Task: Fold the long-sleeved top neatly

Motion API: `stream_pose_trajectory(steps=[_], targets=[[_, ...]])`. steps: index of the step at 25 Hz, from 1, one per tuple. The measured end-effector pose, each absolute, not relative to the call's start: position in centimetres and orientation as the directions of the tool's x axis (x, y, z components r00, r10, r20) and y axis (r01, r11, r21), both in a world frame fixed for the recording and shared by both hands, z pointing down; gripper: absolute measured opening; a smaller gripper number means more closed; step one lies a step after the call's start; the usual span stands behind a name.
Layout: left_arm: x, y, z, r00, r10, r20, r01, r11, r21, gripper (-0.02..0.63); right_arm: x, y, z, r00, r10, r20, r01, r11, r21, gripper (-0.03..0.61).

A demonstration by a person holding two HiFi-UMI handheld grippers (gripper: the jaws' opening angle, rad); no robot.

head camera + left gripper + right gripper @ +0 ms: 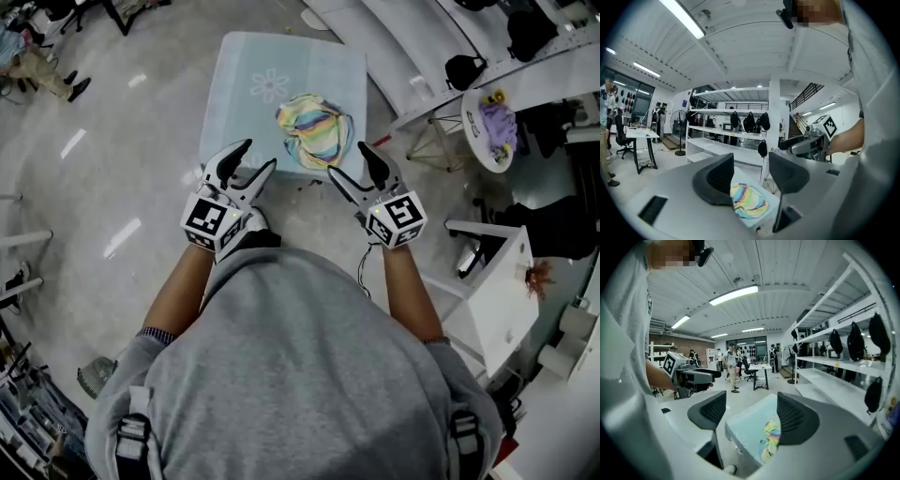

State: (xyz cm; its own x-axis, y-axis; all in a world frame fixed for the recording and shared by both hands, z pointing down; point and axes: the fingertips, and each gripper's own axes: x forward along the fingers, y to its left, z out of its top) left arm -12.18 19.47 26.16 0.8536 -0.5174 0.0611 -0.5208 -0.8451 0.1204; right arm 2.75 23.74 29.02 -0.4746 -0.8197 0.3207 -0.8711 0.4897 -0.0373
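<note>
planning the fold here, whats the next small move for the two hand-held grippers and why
Probably bring both forward over the table to the top. It lies crumpled in a heap, so it likely needs spreading flat first, and the left hand-held gripper and right hand-held gripper hang open and empty, not yet touching it.

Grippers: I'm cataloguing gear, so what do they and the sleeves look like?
The left gripper and right gripper each have two black curved jaws and a white cube with black square markers. A thin dark cable trails from the right one. The person wears a grey top, forearms bare.
</note>
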Motion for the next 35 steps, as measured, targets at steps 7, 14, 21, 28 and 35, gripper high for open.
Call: stream_pose_trajectory(steps=[7,14,21,28,35], targets=[[-12.1,13.1,28.6,0.872,-0.479,0.102,-0.489,-0.862,0.131,0.247,2.7,18.4,31.3,-0.427,-0.819,0.383,-0.891,0.452,-0.027,0.350],[-10.3,8.0,33.6,0.860,-0.476,0.182,-0.503,-0.852,0.148,0.242,5.9,13.6,35.5,-0.412,-0.787,0.459,-0.893,0.450,-0.029,0.342],[-7.3,3.3,39.4,0.832,-0.475,0.287,-0.534,-0.826,0.180,0.239,9.7,7.7,40.7,-0.453,-0.723,0.521,-0.867,0.493,-0.068,0.333],[-4.2,-0.5,46.7,0.783,-0.442,0.438,-0.566,-0.798,0.207,0.236,11.7,2.3,47.5,-0.516,-0.600,0.611,-0.806,0.582,-0.108,0.304],[-2.1,-2.0,54.3,0.734,-0.364,0.573,-0.562,-0.799,0.213,0.232,12.4,-0.8,53.9,-0.556,-0.458,0.694,-0.722,0.679,-0.131,0.278]])
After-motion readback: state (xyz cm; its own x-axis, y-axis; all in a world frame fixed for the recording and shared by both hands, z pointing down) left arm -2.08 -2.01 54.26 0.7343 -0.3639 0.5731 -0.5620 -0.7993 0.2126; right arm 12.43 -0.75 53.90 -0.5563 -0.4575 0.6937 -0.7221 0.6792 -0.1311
